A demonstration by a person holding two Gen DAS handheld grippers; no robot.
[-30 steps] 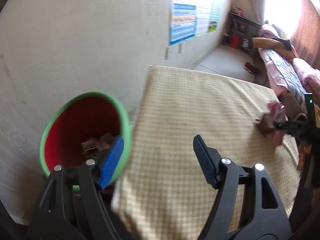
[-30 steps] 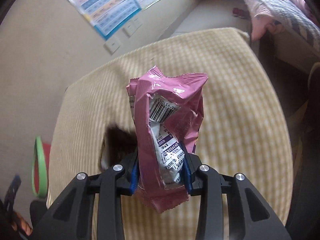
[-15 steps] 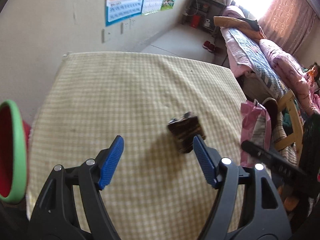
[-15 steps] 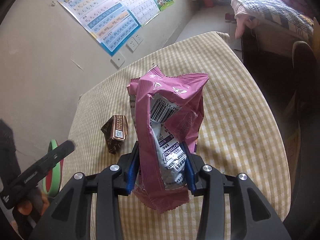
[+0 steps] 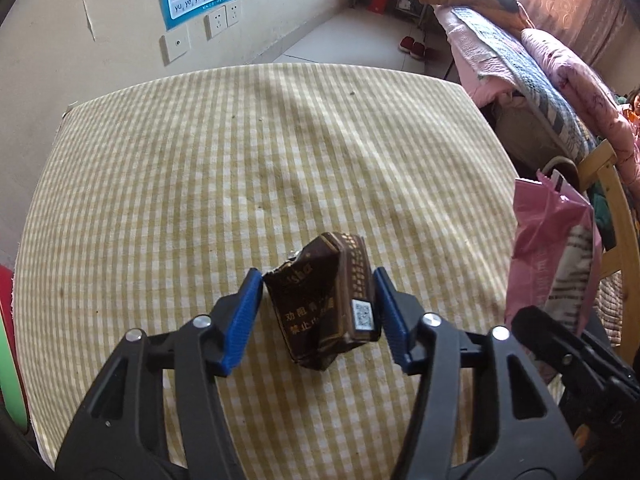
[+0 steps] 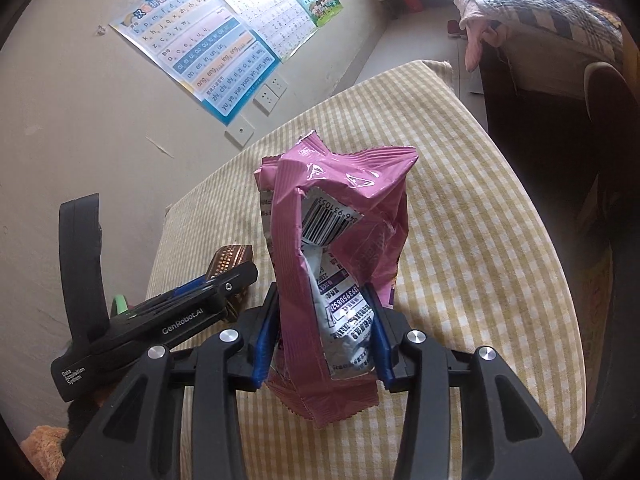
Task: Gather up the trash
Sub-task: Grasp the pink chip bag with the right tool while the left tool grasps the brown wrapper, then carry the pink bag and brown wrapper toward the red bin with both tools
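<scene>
A crumpled brown cigarette pack (image 5: 326,300) stands on the yellow checked tablecloth (image 5: 240,160). My left gripper (image 5: 318,282) has closed in around it, with both blue pads right at its sides. It also shows in the right wrist view (image 6: 230,258), partly hidden behind the left gripper (image 6: 216,284). My right gripper (image 6: 320,320) is shut on a pink snack wrapper (image 6: 336,240) and holds it upright above the table's right side. The wrapper also shows in the left wrist view (image 5: 552,240).
A green-rimmed red bin (image 5: 10,364) stands off the table's left edge; its rim peeks out in the right wrist view (image 6: 118,304). A wall with posters (image 6: 208,60) and sockets lies beyond. A bed (image 5: 540,68) and a wooden chair (image 5: 616,208) stand to the right.
My left gripper swung from the bin to the table, reached the brown pack and narrowed its jaws around it. My right gripper kept hold of the pink wrapper and drew back slightly.
</scene>
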